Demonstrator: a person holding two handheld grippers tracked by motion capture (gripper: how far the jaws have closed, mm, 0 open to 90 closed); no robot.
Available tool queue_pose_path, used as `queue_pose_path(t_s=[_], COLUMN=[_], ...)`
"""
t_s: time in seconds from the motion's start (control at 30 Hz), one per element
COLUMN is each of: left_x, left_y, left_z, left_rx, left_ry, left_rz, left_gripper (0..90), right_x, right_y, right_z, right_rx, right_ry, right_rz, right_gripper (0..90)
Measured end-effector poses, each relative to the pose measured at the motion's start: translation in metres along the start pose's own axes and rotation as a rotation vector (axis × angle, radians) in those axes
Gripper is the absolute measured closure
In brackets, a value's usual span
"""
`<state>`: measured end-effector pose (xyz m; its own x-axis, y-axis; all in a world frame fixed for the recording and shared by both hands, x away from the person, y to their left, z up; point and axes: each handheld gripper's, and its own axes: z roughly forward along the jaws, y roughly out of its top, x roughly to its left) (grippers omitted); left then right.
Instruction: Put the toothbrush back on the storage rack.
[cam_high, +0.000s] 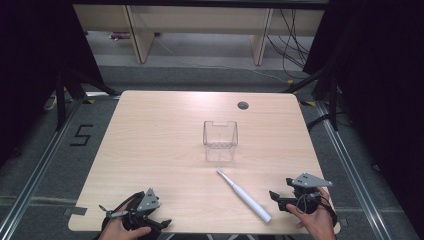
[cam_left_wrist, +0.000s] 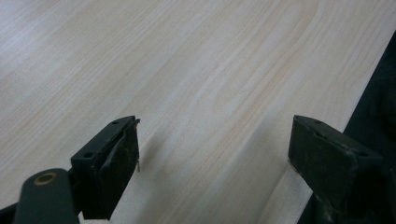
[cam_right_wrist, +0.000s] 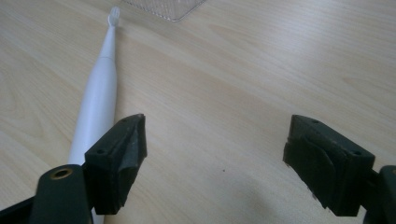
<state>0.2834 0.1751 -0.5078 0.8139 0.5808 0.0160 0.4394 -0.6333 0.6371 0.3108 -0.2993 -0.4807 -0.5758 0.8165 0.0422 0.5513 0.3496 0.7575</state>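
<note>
My left gripper (cam_high: 131, 214) sits low at the near left, jaws wide apart with nothing between them. My right gripper (cam_high: 280, 199) rests at the near right, held in my hand (cam_high: 315, 220), jaws spread, nothing gripped.

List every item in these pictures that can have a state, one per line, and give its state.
Toothbrush: lying flat on the table, brush head toward the container, untouched.
Clear container: upright, open at the top, nothing visible inside.
Left gripper: jaws open, nothing between them, above bare table.
Right gripper: jaws open, nothing between them, beside the toothbrush handle.
</note>
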Motion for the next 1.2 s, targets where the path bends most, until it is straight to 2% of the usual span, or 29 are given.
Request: queue_pose_path(t_s=[0.03,0.07,0.1,0.13,0.17,0.2,0.27,0.3,0.33,0.4,0.43,0.53,0.6,0.67,0.7,0.73,0.83,0.9,0.93,0.97,1.0,1.07,1.13,1.17,1.2], left_x=[0.001,0.001,-0.001,0.0,0.0,0.0,0.0,0.001,0.001,0.001,0.001,0.001,0.001,0.001,0.001,0.001,0.002,0.002,0.002,0.002,0.002,0.002,0.001,0.002,0.002], left_y=[0.0,0.0,0.0,0.0,0.0,0.0,0.0,0.0,0.0,0.0,0.0,0.0,0.0,0.0,0.0,0.0,-0.001,-0.001,0.0,0.0,0.0,0.0,0.0,0.0,0.0], left_z=[0.0,0.0,0.001,0.001,0.001,0.001,0.002,0.001,0.002,0.001,0.001,0.001,0.001,0.001,0.001,0.002,0.002,0.002,0.001,0.001,0.001,0.002,0.002,0.002,0.001], left_rx=[0.0,0.001,-0.009,-0.006,-0.007,-0.004,-0.003,0.0,-0.006,-0.008,-0.008,-0.005,-0.005,-0.004,-0.003,-0.002,0.001,0.001,0.008,0.005,0.004,0.007,0.004,0.005,0.008], left_ry=[-0.001,-0.001,0.003,0.004,0.004,0.004,0.004,0.002,0.004,0.006,0.006,0.005,0.003,0.003,0.004,0.001,0.003,0.006,-0.001,-0.003,-0.002,-0.003,0.0,-0.002,-0.003], left_rz=[0.013,0.008,-0.01,0.01,0.004,0.005,0.002,0.009,0.004,0.005,0.005,0.006,0.007,0.009,0.009,0.006,0.003,0.004,0.004,0.007,0.006,0.007,0.004,0.003,0.008], left_gripper=[15.7,15.7,15.7,15.7,15.7,15.7,15.7,15.7,15.7,15.7,15.7,15.7,15.7,15.7,15.7,15.7,15.6,15.5,15.5,15.5,15.5,15.5,15.5,15.5,15.5], right_x=[0.002,0.0,0.002,0.003,0.002,0.003,0.005,0.003,0.004,0.006,0.007,0.009,0.013,0.012,0.015,0.015,0.018,0.022,0.022,0.024,0.025,0.028,0.031,0.034,0.036], right_y=[0.0,0.0,0.001,0.001,0.003,0.004,0.007,0.01,0.012,0.016,0.017,0.023,0.025,0.03,0.032,0.036,0.044,0.047,0.048,0.051,0.053,0.056,0.06,0.062,0.064], right_z=[0.0,0.001,0.001,0.001,0.001,0.001,0.001,0.001,0.0,0.001,0.003,0.002,0.002,0.004,0.003,0.004,0.007,0.007,0.01,0.009,0.01,0.012,0.017,0.019,0.019], right_rx=[0.005,0.005,0.003,0.01,0.014,0.014,0.023,0.029,0.022,0.046,0.036,0.065,0.07,0.071,0.076,0.094,0.107,0.119,0.104,0.127,0.127,0.145,0.142,0.142,0.171], right_ry=[0.005,0.021,0.005,0.019,0.018,0.034,0.03,0.046,-0.002,0.013,0.007,0.033,0.028,0.043,0.036,0.042,0.066,0.083,0.078,0.075,0.082,0.085,0.107,0.112,0.123], right_rz=[0.019,0.009,0.012,0.029,-0.011,-0.007,-0.014,-0.034,-0.052,-0.032,-0.044,-0.063,-0.032,-0.072,-0.047,-0.059,-0.091,-0.083,-0.107,-0.105,-0.124,-0.128,-0.174,-0.179,-0.197], right_gripper=[21.5,21.5,21.8,23.4,27.3,29.8,28.6,28.4,27.8,27.2,27.2,27.2,27.1,27.1,26.9,26.3,24.6,22.8,22.6,22.5,22.4,21.9,21.9,22.1,22.9])
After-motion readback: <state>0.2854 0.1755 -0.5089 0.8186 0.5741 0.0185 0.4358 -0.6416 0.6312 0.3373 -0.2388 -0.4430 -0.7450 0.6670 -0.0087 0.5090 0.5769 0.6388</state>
